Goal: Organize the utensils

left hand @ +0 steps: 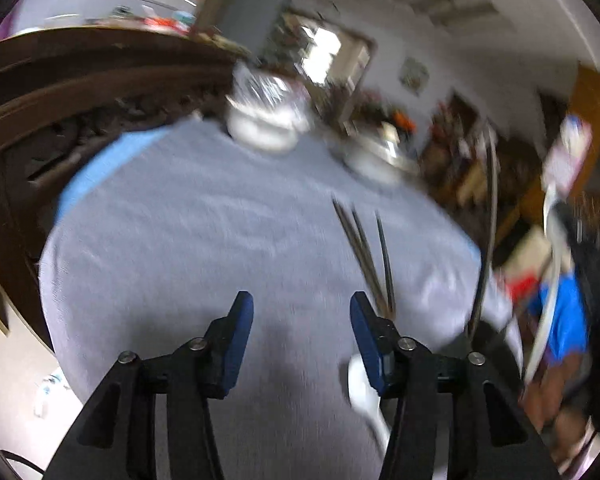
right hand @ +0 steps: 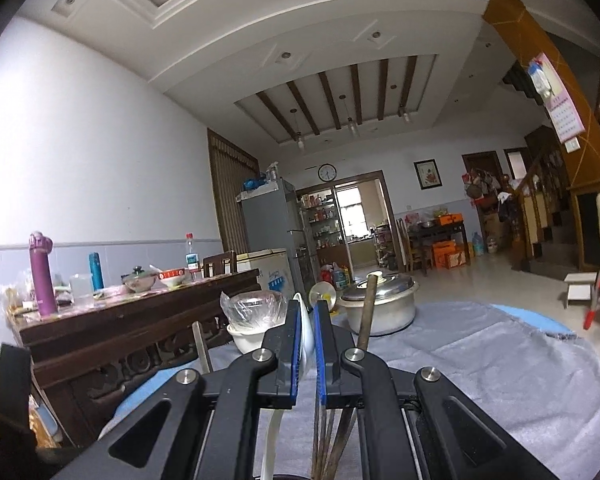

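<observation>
L gripper (left hand: 302,340) hangs over the grey tablecloth (left hand: 204,240), jaws spread wide, nothing between the blue pads. L view is motion-blurred. Chopsticks (left hand: 366,256), a few dark thin sticks, lie just ahead-right of its right finger, long axis running roughly away from the cam, near ends converging beside that fingertip. White spoon (left hand: 362,388) sits low right, partly hidden behind the same finger; can't tell if it's on the cloth or held up. R gripper (right hand: 307,344) is nearly closed on the white spoon (right hand: 306,332), the bowl poking up between the pads and the handle dropping below the fingers. Chopsticks (right hand: 332,440) show under the R fingers, fanning downward, plus one brown stick (right hand: 367,312) standing up right of the pads; whether that one's gripped or just behind, can't tell. Key relation, as a judgement: utensils sit to the L tool's right side and by the R tool, so R is nearer/already engaged; L would need to shift right and line its jaws across the sticks' long axis. Metal pot (right hand: 380,308) and a bagged white bowl (right hand: 256,320) sit at the far cloth edge, well apart from the sticks.
</observation>
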A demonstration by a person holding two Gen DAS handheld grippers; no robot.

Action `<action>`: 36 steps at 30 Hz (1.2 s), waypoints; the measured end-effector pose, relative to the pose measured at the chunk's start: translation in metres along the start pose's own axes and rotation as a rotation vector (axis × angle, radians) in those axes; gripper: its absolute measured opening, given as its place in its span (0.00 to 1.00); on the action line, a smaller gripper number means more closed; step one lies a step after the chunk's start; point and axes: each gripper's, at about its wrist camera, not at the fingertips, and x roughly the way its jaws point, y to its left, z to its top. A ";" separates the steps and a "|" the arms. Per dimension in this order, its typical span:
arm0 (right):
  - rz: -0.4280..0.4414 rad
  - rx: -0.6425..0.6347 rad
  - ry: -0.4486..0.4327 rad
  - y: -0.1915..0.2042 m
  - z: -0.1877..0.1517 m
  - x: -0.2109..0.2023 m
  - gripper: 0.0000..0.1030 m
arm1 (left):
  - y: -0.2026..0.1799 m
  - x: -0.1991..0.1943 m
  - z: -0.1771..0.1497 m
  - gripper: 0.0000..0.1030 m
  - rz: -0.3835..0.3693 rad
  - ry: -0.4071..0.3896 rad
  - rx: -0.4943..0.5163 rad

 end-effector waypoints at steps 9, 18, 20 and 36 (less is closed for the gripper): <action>-0.004 0.010 0.015 -0.005 0.004 -0.001 0.07 | -0.042 0.051 -0.016 0.52 -0.034 0.214 0.264; -0.012 0.028 0.031 -0.005 0.005 0.000 0.07 | -0.035 0.076 -0.016 0.12 -0.122 0.311 0.310; -0.013 0.036 0.039 -0.004 0.004 0.002 0.07 | -0.037 0.075 -0.017 0.08 -0.141 0.314 0.336; -0.001 0.025 0.034 -0.001 0.003 0.000 0.07 | -0.029 0.020 0.006 0.02 -0.127 0.104 0.300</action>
